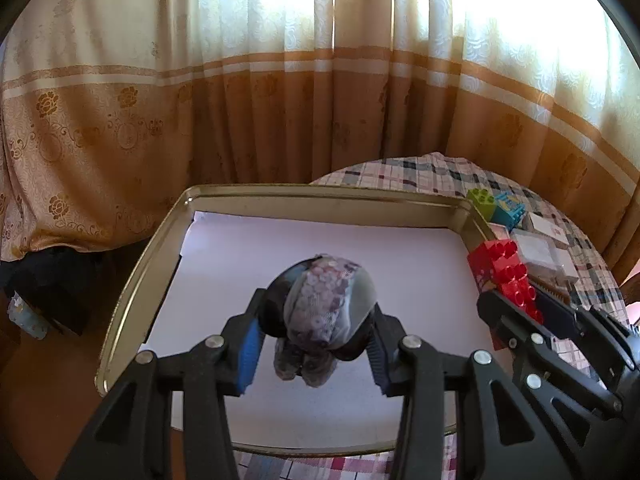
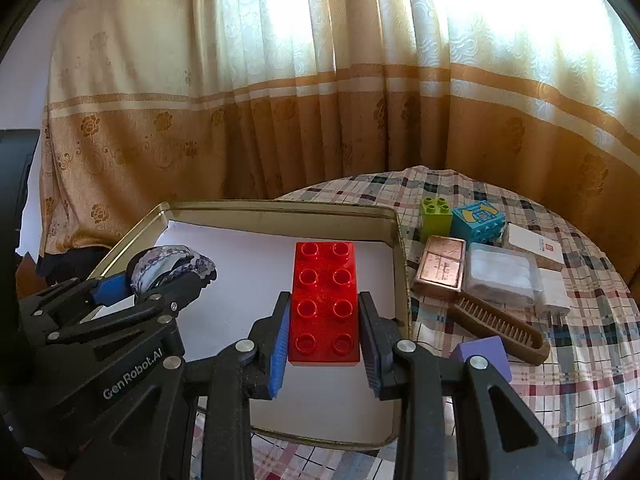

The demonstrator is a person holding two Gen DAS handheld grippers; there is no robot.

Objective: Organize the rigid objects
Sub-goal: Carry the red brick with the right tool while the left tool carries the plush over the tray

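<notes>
Left gripper (image 1: pixel 316 330) clamped on a rounded floral-lace bundle (image 1: pixel 326 300), right gripper (image 2: pixel 324 330) clamped on a red studded plastic brick (image 2: pixel 324 300) (at 3 o'clock of the bundle), both above a paper-lined metal tray (image 2: pixel 280 210)

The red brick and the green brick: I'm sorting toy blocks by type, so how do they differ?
The red brick is long and flat with eight studs; the green brick is a tall cube with four. The red brick is clamped in the right gripper above the tray; the green brick stands untouched on the checked tablecloth, beside the teal block. Both are studded plastic bricks, studs facing up.
</notes>
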